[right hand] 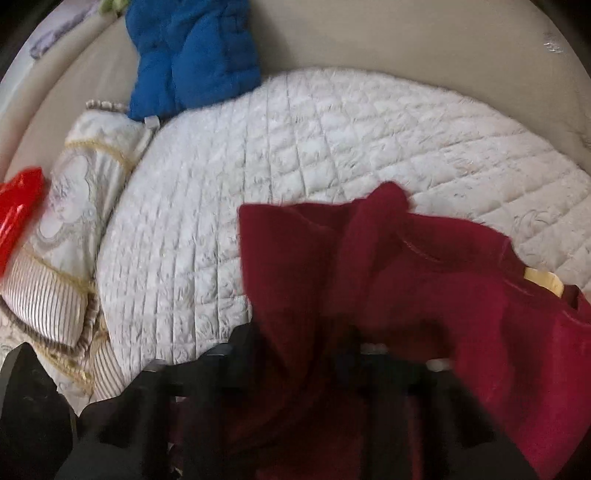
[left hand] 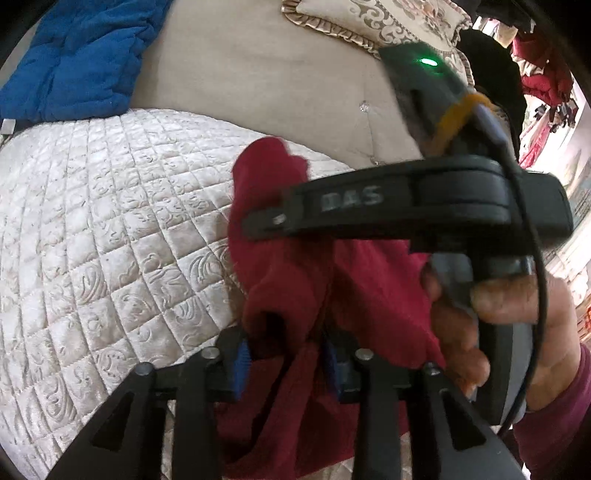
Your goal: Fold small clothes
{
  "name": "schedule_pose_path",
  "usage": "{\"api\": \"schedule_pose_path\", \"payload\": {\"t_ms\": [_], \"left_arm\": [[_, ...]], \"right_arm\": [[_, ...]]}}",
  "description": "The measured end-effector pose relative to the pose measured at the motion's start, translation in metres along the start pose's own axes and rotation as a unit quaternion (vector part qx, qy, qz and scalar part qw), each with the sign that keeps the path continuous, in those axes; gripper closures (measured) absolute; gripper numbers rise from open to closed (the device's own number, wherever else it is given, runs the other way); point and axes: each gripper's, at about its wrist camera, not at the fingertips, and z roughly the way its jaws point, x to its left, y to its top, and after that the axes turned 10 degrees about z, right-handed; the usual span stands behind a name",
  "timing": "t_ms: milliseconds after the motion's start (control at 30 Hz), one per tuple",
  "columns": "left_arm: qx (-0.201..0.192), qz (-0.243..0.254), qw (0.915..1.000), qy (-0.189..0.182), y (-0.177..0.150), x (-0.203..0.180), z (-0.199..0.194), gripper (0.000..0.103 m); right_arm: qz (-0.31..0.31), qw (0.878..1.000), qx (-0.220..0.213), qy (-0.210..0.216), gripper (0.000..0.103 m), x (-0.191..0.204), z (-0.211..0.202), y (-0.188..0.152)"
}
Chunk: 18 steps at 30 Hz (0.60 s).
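Observation:
A small dark red garment (left hand: 295, 280) hangs bunched over the white quilted sofa cushion (left hand: 110, 236). My left gripper (left hand: 286, 363) is shut on a fold of it between its blue pads (left hand: 241, 363). The right gripper's body (left hand: 424, 206) crosses the left wrist view just above, held by a hand (left hand: 517, 317); its tips are hidden there. In the right wrist view the red garment (right hand: 424, 280) drapes over my right gripper (right hand: 299, 350), which is shut on the cloth; a yellow label (right hand: 543, 282) shows at the neckline. The image is blurred.
A blue padded jacket (right hand: 192, 55) lies at the back of the cushion (right hand: 295, 155), also in the left wrist view (left hand: 81, 59). Patterned pillows (right hand: 74, 229) and a red plastic item (right hand: 18, 206) sit at the left. A frilled pillow (left hand: 369, 22) rests on the beige backrest (left hand: 258, 85).

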Motion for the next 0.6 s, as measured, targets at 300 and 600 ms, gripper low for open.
{"api": "schedule_pose_path", "payload": {"t_ms": [300, 600], "left_arm": [[0.004, 0.027, 0.9993, -0.024, -0.003, -0.028, -0.002, 0.028], [-0.003, 0.068, 0.9969, -0.041, 0.008, -0.083, -0.012, 0.077]], "right_arm": [[0.051, 0.994, -0.062, 0.079, 0.103, -0.045, -0.053, -0.007], [0.058, 0.990, -0.100, 0.080, 0.103, -0.081, -0.104, -0.021]]}}
